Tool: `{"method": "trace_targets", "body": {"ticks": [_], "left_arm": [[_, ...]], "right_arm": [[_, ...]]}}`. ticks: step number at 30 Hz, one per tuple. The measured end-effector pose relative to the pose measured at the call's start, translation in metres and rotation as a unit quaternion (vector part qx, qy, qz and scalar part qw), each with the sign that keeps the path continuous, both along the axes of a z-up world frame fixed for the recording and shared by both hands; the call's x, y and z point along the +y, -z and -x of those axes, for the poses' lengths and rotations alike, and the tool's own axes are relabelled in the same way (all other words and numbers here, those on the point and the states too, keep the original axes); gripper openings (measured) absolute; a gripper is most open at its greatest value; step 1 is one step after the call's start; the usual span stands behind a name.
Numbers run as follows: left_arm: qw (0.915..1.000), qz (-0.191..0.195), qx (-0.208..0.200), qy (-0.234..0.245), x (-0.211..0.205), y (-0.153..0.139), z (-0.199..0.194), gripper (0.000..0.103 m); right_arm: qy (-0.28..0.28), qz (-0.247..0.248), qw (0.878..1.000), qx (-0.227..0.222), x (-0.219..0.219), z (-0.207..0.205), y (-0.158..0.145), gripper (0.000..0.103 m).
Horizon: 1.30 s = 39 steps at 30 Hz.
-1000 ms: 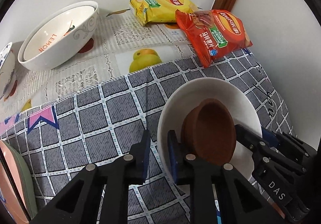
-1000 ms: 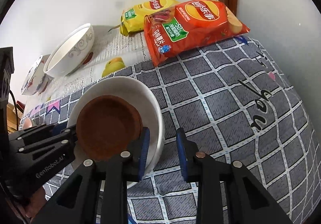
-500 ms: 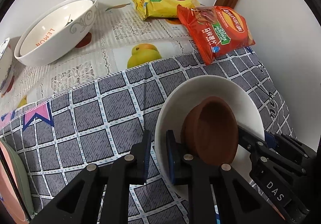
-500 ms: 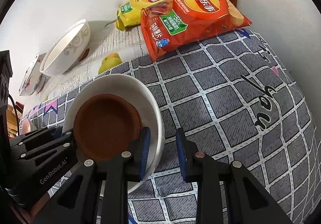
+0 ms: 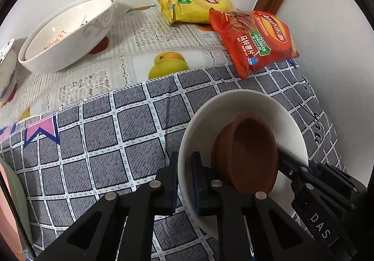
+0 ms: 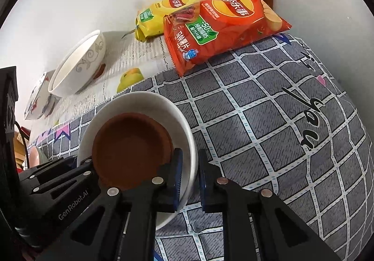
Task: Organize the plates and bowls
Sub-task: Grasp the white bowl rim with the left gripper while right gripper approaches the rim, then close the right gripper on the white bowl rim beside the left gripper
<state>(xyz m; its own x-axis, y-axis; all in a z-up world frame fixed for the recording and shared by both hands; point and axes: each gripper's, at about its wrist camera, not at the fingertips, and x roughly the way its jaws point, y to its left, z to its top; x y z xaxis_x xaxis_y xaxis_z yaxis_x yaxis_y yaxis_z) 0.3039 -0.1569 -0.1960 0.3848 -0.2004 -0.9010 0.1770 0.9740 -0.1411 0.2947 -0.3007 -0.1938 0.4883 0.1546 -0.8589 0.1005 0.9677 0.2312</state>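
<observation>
Left tool (image 5: 184, 181) pinches the near-left rim of the white bowl (image 5: 252, 106), one finger outside the wall, one inside; right tool (image 6: 189, 179) pinches the opposite rim of the same white bowl (image 6: 145, 99) in the same manner; the brown dish (image 5: 252, 155) sits tilted inside the white bowl, over the grey checked cloth (image 5: 105, 139) covering the table; the large lemon-print bowl (image 5: 67, 34) stands well apart on the fruit-print cloth (image 5: 145, 50); a yellow chip bag (image 5: 194, 5) and red chip bag (image 5: 254, 38) lie near the wall.
</observation>
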Motion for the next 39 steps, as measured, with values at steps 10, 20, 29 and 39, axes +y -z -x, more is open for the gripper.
{"method": "trace_targets", "body": {"ticks": [10, 20, 29, 39], "left_arm": [[0.9999, 0.010, 0.008, 0.007, 0.003, -0.002, 0.006, 0.010], [0.9998, 0.002, 0.016, 0.012, 0.003, -0.002, 0.012, 0.012], [0.9997, 0.000, 0.018, 0.015, 0.000, 0.003, 0.009, 0.014], [0.9997, -0.001, -0.003, 0.022, 0.002, -0.006, 0.018, 0.012]], "right_arm": [[0.018, -0.001, 1.000, 0.002, -0.002, 0.010, -0.004, 0.012], [0.017, -0.003, 1.000, 0.008, -0.004, 0.018, -0.010, 0.010], [0.006, -0.004, 1.000, 0.015, -0.003, 0.011, -0.001, 0.012], [0.030, -0.005, 1.000, -0.003, -0.004, 0.024, -0.003, 0.008]]}}
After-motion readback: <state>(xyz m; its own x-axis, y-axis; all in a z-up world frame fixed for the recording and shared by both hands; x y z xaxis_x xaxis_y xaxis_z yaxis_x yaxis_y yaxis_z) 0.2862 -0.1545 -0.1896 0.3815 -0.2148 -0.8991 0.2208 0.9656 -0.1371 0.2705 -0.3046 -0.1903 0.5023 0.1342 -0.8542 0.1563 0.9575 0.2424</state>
